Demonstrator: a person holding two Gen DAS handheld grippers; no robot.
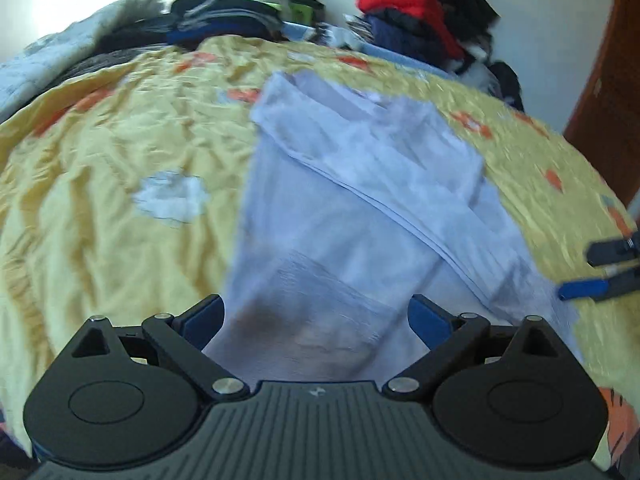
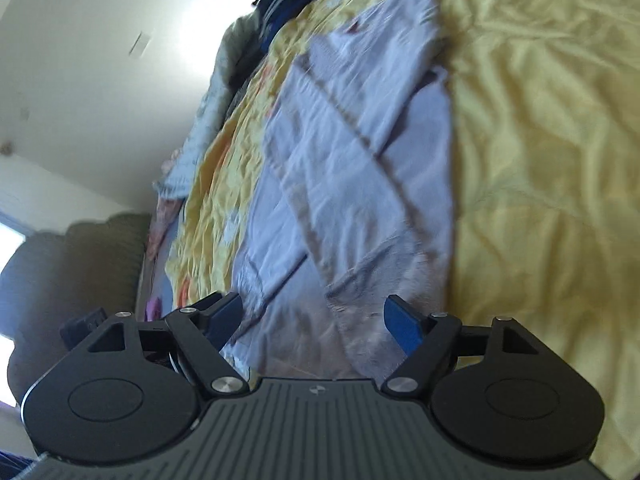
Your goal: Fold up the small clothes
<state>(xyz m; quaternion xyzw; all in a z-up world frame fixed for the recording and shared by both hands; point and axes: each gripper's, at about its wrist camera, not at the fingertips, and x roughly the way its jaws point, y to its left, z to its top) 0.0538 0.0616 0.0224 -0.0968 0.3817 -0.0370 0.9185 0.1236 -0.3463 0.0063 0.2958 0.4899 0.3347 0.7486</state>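
Observation:
A pale lavender garment (image 1: pixel 360 200) lies partly folded on the yellow bedspread (image 1: pixel 100 200), with one layer turned diagonally across it. My left gripper (image 1: pixel 316 318) hovers open over the garment's near end, its blue pads wide apart and nothing pinched. At the right edge of the left wrist view, my right gripper (image 1: pixel 588 272) shows beside the garment's right border. In the right wrist view the same garment (image 2: pixel 352 160) stretches away along the bedspread (image 2: pixel 540 200), and the right gripper (image 2: pixel 316 320) stands open above its near hem. Both views are motion-blurred.
Piles of dark clothes (image 1: pixel 224 16) and a red and black heap (image 1: pixel 424 20) sit along the bed's far edge. A brown door (image 1: pixel 612 92) is at the right. A dark sofa (image 2: pixel 80 264) and a white wall (image 2: pixel 80 80) lie beyond the bed's other side.

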